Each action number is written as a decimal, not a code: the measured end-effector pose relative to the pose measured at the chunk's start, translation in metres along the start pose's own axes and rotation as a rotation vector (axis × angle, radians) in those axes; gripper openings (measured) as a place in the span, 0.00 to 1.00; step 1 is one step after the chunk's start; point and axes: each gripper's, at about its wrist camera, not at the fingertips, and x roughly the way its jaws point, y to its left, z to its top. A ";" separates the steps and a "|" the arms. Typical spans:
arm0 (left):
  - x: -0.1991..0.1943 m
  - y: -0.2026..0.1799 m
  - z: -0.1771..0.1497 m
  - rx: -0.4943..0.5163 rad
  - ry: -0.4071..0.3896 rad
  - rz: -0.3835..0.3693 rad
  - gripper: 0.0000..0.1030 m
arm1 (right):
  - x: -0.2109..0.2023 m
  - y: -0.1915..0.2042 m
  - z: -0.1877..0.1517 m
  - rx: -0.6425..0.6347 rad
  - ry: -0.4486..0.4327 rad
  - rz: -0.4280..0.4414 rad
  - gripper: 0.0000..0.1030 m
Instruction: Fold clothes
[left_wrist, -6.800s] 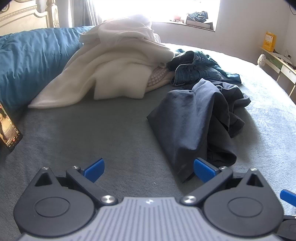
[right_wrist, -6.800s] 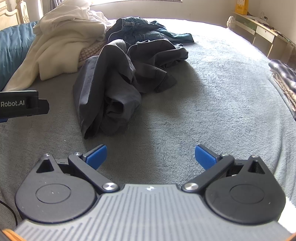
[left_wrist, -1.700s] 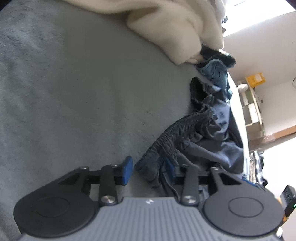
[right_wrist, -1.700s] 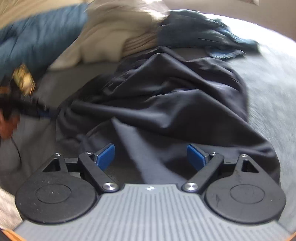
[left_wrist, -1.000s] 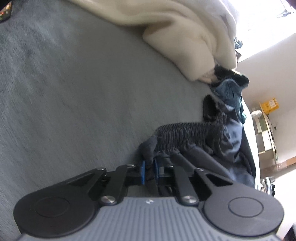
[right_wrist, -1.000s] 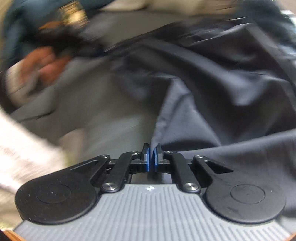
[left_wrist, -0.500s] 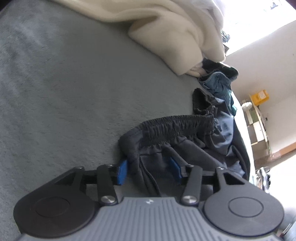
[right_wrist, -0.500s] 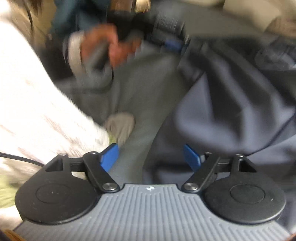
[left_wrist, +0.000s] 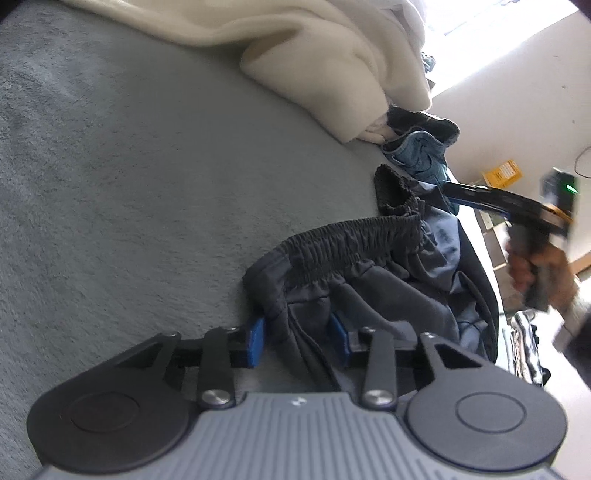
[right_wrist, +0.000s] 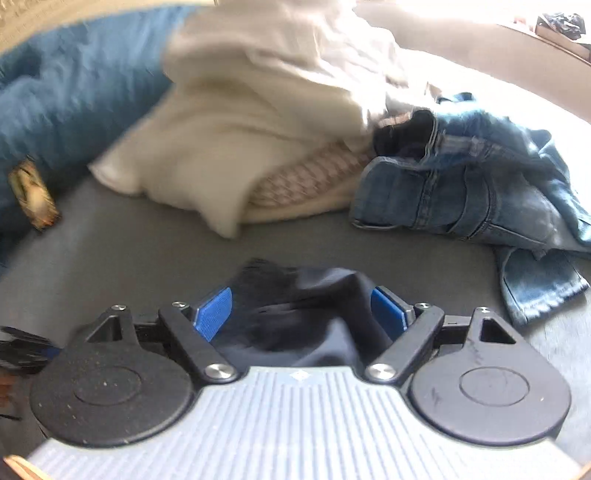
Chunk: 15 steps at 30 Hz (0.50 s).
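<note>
I have the dark trousers (left_wrist: 369, 280) lying crumpled on the grey bed (left_wrist: 129, 166), waistband (left_wrist: 351, 236) toward the far side. My left gripper (left_wrist: 297, 341) straddles a fold at the near waistband corner, its jaws closing but the pads not yet pressing. My right gripper (right_wrist: 301, 308) stands wide, opening further, with dark cloth loose between the pads. I'd pinch both waistband corners firmly, then pull apart to flatten it before folding. Further off lie jeans (right_wrist: 480, 192) and a cream blanket (right_wrist: 240, 129). I see no basket or bin here.
</note>
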 end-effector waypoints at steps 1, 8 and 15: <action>0.000 0.002 0.000 0.005 0.001 -0.007 0.34 | 0.008 -0.008 0.001 -0.012 0.016 -0.006 0.80; 0.002 0.012 0.002 0.014 0.017 -0.062 0.32 | 0.066 -0.003 0.012 -0.162 0.148 0.064 0.82; 0.002 0.017 0.000 -0.005 0.005 -0.085 0.32 | 0.088 0.006 0.012 -0.139 0.200 0.086 0.80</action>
